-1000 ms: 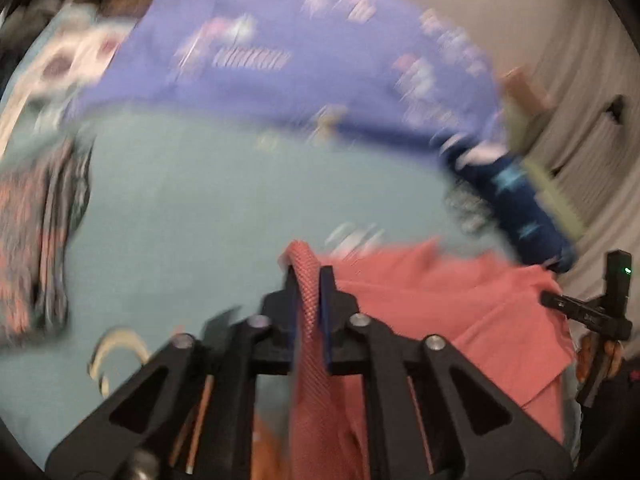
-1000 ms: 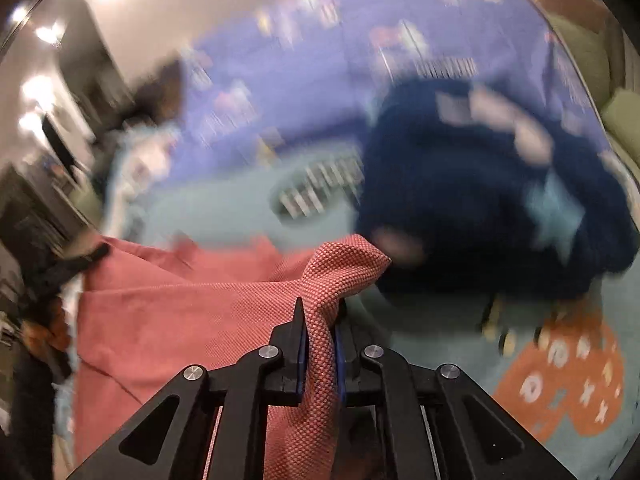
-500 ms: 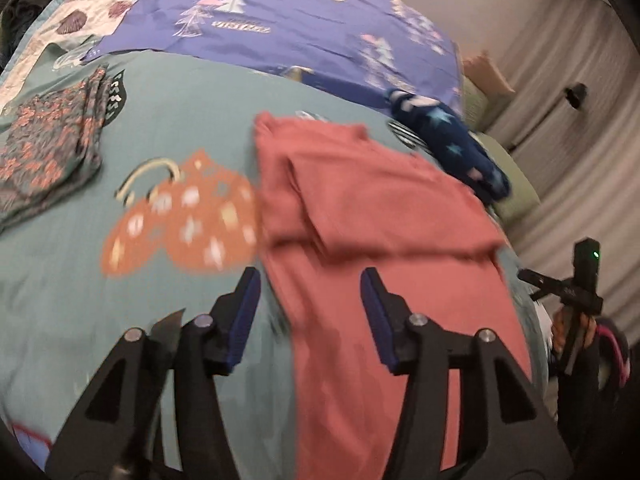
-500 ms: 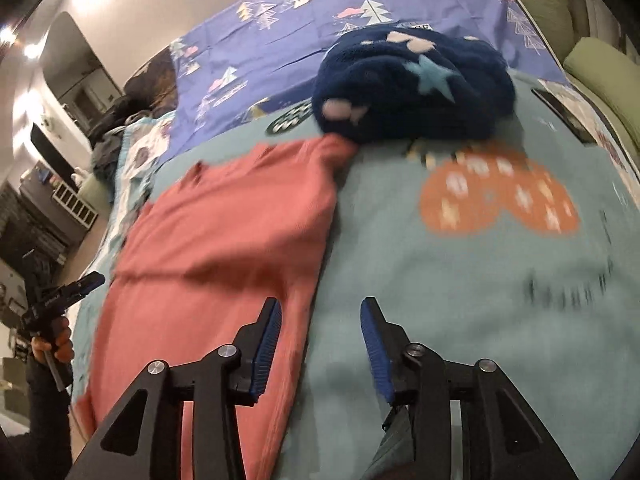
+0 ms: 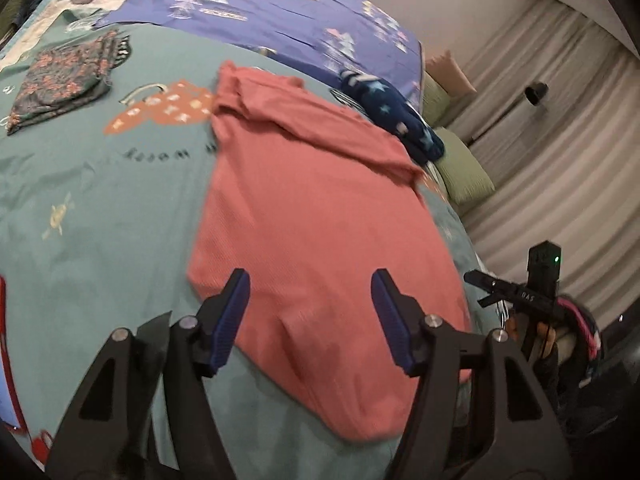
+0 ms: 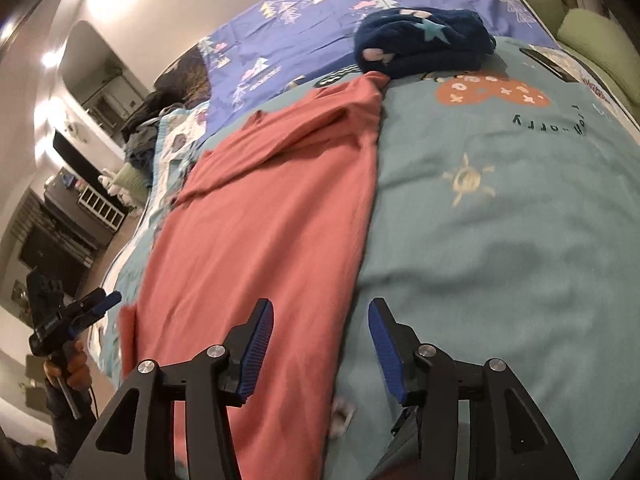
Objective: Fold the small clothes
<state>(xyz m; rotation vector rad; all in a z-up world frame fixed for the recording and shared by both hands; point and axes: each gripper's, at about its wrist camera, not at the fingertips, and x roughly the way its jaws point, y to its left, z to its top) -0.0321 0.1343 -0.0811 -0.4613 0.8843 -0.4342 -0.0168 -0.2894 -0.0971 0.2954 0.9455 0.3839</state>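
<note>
1. Left wrist view: the left gripper (image 5: 310,314) is released, its blue pads spread wide and holding nothing, above the near end of the red garment (image 5: 316,216). The garment lies flat on the teal blanket (image 5: 100,208), its far end folded over. A patterned folded garment (image 5: 60,84) lies well apart to the left; a navy star garment (image 5: 394,118) lies near the far corner.

2. Right wrist view: the right gripper (image 6: 320,344) is released and empty, straddling the red garment's (image 6: 260,220) right edge. The navy star garment (image 6: 424,42) touches the red garment's far corner.
</note>
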